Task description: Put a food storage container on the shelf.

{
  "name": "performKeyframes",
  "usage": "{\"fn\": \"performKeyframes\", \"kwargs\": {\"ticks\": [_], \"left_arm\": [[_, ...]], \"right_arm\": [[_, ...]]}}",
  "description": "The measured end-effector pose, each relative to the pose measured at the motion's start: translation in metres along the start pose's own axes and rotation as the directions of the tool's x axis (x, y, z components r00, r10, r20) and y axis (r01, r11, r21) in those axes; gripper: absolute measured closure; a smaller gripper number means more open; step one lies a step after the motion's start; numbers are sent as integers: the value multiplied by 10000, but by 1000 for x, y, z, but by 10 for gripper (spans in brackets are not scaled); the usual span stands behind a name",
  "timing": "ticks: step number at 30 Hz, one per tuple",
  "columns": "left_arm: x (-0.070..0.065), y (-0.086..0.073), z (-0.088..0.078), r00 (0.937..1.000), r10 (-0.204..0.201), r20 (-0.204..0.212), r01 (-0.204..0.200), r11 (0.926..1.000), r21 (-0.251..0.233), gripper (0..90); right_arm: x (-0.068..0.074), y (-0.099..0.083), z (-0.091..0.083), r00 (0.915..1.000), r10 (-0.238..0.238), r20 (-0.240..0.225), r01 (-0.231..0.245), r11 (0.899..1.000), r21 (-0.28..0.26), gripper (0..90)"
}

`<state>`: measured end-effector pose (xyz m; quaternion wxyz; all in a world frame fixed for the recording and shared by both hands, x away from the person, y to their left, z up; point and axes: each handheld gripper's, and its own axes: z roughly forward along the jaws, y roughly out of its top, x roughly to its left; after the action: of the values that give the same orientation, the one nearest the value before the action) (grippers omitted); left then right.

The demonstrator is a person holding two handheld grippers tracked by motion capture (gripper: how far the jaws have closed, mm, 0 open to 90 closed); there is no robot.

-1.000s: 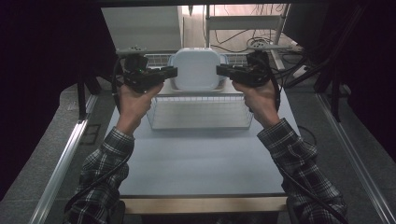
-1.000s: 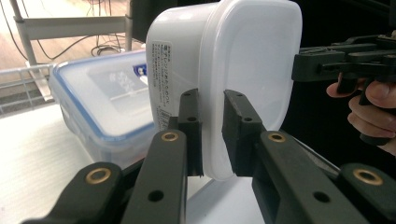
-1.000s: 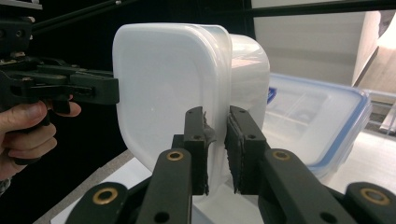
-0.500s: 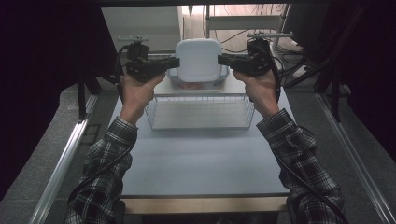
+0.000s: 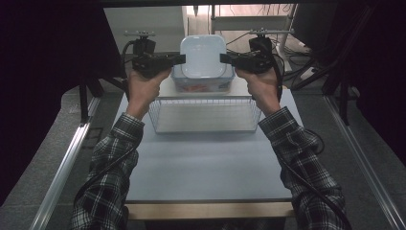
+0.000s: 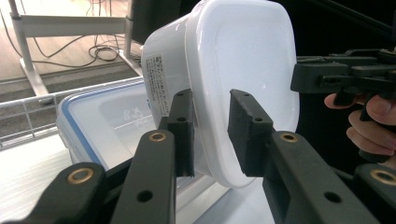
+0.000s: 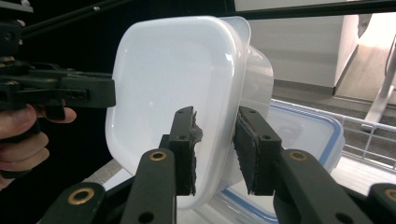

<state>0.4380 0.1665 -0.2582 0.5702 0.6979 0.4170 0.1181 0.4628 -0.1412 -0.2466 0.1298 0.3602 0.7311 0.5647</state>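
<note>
White, square, rounded-corner plastic container with lid (image 5: 203,56) raised above the table (image 5: 206,163), tipped so the lid faces the high camera; no clear long axis. Hangs over a clear blue-rimmed lidded plastic box (image 5: 203,84), beyond the wire mesh basket (image 5: 204,115). Both forearms in plaid sleeves stretched forward, hands lifted level. Left hand-held gripper (image 6: 210,135) clamped on the container's left edge, right hand-held gripper (image 7: 215,151) clamped on the opposite edge, jaws narrowly apart around the rim.

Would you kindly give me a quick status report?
Both tools, left and right, shut on white lidded tub. Tub held above blue-rimmed container. Wire basket nearer, below.
</note>
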Motion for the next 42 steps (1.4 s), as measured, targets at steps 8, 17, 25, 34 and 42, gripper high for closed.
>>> {"fn": "performKeyframes", "kwargs": {"ticks": [8, 17, 25, 34, 42], "left_arm": [[4, 7, 9, 9997, -145, -170, 146, 9999, 74, 682], [5, 12, 19, 9972, 157, -737, -142, 9997, 198, 630], [6, 13, 23, 9942, 118, -1065, -104, 9999, 133, 586], [7, 18, 28, 9905, 395, -1318, -369, 9991, 217, 566], [-3, 19, 21, 9946, 824, -627, -809, 9964, 265, 414]], "right_arm": [[-1, 0, 5, 9996, -166, 214, 165, 9999, 51, 639], [-6, -1, 12, 9991, 241, 361, -242, 9997, 30, 552], [-7, 5, 16, 9956, 25, 935, -17, 10000, -91, 547], [-14, 10, 24, 9931, 139, 1164, -124, 9998, -139, 553], [-11, 11, 14, 9983, -99, 582, 105, 9999, -99, 395]]}}
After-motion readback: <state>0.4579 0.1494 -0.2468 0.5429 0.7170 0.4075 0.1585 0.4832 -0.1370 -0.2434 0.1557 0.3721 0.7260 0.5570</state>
